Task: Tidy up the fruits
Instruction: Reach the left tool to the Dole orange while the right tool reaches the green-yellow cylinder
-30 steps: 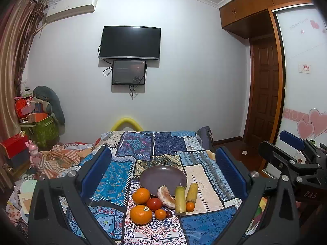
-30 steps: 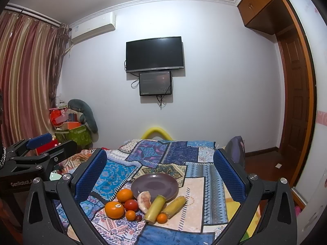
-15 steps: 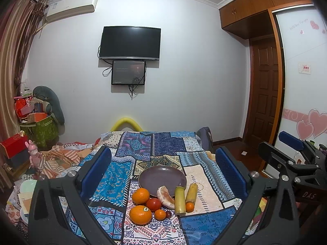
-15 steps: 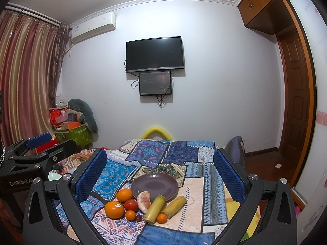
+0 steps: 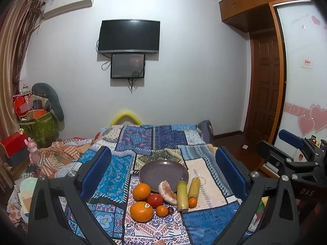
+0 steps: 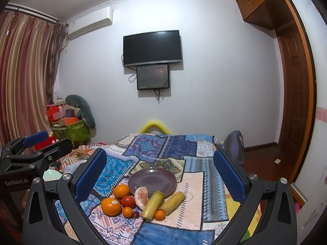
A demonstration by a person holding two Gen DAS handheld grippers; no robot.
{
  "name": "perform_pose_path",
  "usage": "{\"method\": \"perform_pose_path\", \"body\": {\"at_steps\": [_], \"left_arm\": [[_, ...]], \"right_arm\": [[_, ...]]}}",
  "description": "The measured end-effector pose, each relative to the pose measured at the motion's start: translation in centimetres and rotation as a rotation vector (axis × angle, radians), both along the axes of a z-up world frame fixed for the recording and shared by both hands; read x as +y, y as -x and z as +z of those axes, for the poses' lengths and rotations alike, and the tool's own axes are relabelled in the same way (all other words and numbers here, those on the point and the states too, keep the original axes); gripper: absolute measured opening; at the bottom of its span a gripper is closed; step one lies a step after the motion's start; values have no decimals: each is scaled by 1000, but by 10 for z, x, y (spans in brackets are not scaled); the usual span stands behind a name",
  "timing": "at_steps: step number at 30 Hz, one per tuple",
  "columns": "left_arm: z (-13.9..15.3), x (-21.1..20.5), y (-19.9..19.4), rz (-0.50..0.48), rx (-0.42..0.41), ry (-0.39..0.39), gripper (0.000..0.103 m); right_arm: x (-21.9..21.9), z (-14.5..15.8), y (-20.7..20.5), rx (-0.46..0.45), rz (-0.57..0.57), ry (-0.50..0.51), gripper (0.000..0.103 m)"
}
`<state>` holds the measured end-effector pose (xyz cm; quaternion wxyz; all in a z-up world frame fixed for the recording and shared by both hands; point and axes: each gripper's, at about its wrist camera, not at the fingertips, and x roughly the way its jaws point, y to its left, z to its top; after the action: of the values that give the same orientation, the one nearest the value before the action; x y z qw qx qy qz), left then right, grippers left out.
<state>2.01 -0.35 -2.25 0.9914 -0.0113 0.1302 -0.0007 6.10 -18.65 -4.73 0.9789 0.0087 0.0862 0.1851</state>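
Fruits lie clustered on the patchwork quilt [image 5: 155,140] just in front of the round, glossy purple plate [image 5: 163,172]: two large dimpled oranges [image 5: 141,211], a smooth red tomato [image 5: 154,200], small mandarins [image 5: 162,210], a pale peeled pomelo wedge [image 5: 166,189] and two yellow-green cane-like cylinders [image 5: 182,196]. The left gripper [image 5: 163,171] is held level above the quilt, its blue textured pads wide apart and empty; the fruit sits low between them, well ahead. The right gripper [image 6: 160,173], likewise spread and holding nothing, frames the same pile.
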Motion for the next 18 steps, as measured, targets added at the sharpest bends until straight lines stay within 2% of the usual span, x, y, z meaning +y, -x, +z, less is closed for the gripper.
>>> {"method": "perform_pose_path", "body": {"at_steps": [12,14,16,18], "left_arm": [[-45,29,-54,45,168,14,102],[-54,35,-66,48,208,7,99],[-64,42,-79,49,260,3,91],[-77,49,-92,45,312,12,88]], "right_arm": [[2,-39,-45,128,-33,85,101],[3,-47,-55,160,-32,105,96],[3,-55,-65,204,-19,120,92],[1,-62,-73,239,-13,129,88]]}}
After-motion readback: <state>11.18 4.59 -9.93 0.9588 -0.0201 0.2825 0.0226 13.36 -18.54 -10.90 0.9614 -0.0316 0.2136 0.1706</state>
